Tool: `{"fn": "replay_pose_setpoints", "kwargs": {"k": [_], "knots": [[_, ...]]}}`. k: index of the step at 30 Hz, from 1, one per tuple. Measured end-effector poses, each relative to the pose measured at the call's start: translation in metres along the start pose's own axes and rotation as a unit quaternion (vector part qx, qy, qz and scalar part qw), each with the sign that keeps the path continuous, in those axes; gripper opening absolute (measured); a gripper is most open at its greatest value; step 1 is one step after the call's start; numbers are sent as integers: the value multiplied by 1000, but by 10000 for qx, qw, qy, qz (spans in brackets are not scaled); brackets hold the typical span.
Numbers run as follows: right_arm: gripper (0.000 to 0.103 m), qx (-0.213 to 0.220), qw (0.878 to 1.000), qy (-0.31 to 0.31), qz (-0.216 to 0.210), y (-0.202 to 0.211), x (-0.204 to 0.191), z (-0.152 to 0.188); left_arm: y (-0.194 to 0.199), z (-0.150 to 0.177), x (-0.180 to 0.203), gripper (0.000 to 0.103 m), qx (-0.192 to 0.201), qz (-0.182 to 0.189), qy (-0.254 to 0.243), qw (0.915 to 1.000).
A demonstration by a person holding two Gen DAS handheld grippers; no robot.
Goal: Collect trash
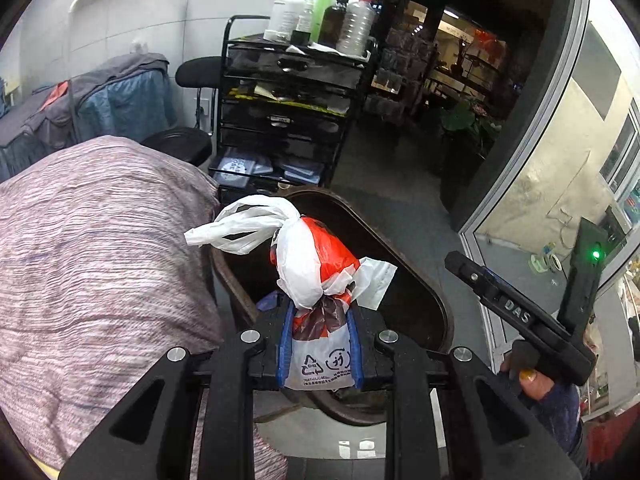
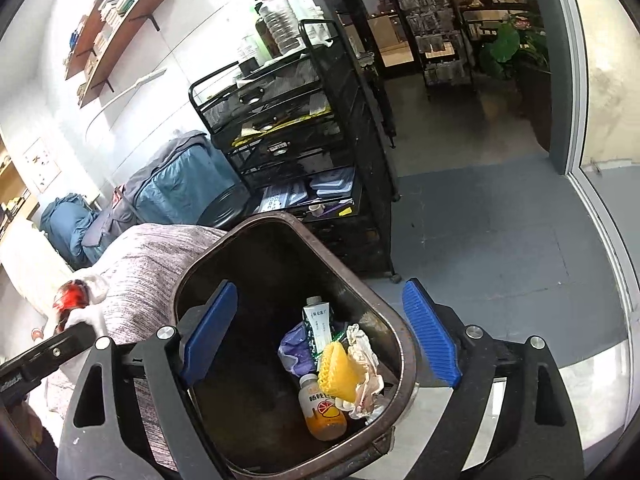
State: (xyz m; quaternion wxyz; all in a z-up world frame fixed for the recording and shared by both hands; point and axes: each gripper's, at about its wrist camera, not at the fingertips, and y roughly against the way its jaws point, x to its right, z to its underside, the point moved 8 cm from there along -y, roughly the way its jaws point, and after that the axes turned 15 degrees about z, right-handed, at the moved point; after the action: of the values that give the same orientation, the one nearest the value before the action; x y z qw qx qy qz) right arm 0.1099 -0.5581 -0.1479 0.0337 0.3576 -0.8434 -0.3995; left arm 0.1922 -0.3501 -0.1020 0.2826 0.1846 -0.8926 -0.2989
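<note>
Left gripper [image 1: 320, 344] clamped tight on knotted trash bag [image 1: 316, 264], held over bin [image 2: 404, 360]; right gripper [image 2: 320, 332] wide, empty. Step: depositing. Next: centre bag over opening, then release.

Thin glossy plastic bag [image 1: 316, 268] crinkling; brown bin [image 2: 404, 364] showing a scuffed matt wall; ribbed blue pads [image 2: 430, 332]; mesh metal cart [image 2: 304, 128].

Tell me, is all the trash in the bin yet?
Not yet. Already in the trash bin: a juice bottle, a carton, yellow foam netting and crumpled paper. In hand: the left gripper is shut on a tied plastic bag above the bin. Left: dropping it in. The right gripper is open, empty.
</note>
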Motion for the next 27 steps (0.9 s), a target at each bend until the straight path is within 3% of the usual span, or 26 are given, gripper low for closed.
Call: {"fn": "replay_pose_setpoints", "kwargs": {"k": [18, 21, 23, 27], "knots": [[86, 108, 9990, -260, 349, 2, 33, -4, -51, -8, 4, 22, -426, 18, -152, 9990], [86, 117, 9990, -259, 355, 2, 35, -4, -54, -5, 6, 39, -465, -31, -234, 9986], [86, 129, 9989, -265, 365, 2, 36, -4, -53, -5, 7, 61, -409, -67, -288, 9987], [86, 125, 9988, -279, 371, 2, 37, -3, -45, -7, 11, 76, -268, -187, -490, 9983]]}}
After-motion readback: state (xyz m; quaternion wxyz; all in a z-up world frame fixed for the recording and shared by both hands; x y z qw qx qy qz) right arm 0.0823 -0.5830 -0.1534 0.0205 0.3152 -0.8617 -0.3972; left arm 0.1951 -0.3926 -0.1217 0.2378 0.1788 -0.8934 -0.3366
